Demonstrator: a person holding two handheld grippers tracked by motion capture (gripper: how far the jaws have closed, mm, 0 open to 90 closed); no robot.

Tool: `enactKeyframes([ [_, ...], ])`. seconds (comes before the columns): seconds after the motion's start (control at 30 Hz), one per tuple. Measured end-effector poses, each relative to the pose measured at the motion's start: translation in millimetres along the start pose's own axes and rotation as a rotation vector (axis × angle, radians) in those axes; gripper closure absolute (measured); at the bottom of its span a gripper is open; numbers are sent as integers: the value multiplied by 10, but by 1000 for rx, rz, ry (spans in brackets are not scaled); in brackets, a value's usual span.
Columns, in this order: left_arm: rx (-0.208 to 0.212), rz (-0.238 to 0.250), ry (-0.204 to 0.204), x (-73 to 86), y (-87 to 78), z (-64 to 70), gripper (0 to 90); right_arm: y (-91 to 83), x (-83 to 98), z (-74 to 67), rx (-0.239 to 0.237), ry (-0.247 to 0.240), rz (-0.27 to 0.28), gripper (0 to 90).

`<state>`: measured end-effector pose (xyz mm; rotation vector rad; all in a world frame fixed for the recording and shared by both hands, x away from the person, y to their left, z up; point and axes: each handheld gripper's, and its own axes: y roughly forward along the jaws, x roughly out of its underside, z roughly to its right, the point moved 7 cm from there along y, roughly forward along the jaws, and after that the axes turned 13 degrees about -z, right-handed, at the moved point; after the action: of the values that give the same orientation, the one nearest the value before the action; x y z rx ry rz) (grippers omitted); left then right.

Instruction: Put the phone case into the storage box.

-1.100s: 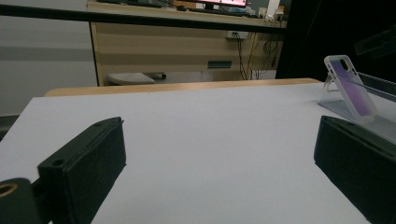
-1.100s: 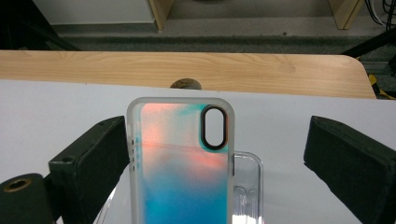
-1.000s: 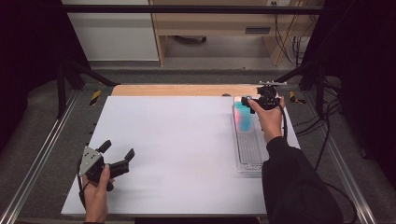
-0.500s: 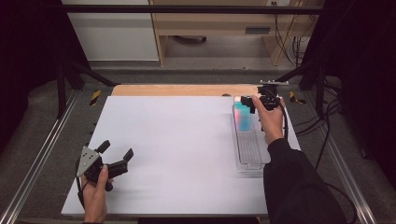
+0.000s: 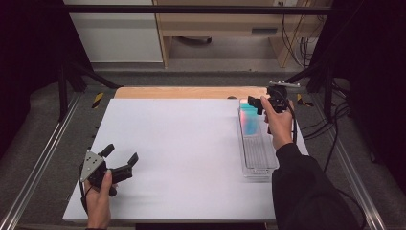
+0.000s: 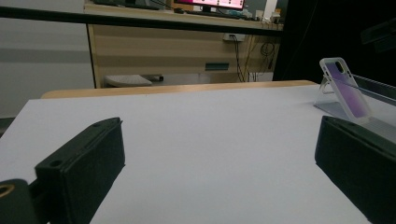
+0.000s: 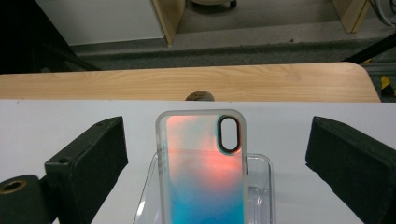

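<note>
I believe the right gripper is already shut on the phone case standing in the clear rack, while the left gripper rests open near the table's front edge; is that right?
Not quite: the right gripper is open, not shut. The right gripper view shows its jaws wide apart on either side of the phone case, touching nothing. The rest holds: the case stands in the clear rack, and the left gripper rests open near the table's front edge.

Right gripper (image 5: pixel 254 101) nearer phone case (image 5: pixel 249 120)
</note>
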<state>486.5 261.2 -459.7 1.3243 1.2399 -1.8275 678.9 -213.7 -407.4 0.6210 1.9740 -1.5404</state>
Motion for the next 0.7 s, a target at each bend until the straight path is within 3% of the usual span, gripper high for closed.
enactKeyframes([
  [0.1,-2,-2,4,2,0,7,11,-28,-19,2,24,2,24,61],
  [0.53,-5,-9,16,5,23,36,11,-209,-79,-105,-16,-23,104,58],
  [0.7,-4,-1,6,-5,16,21,11,-250,-59,-105,-14,-29,97,55],
])
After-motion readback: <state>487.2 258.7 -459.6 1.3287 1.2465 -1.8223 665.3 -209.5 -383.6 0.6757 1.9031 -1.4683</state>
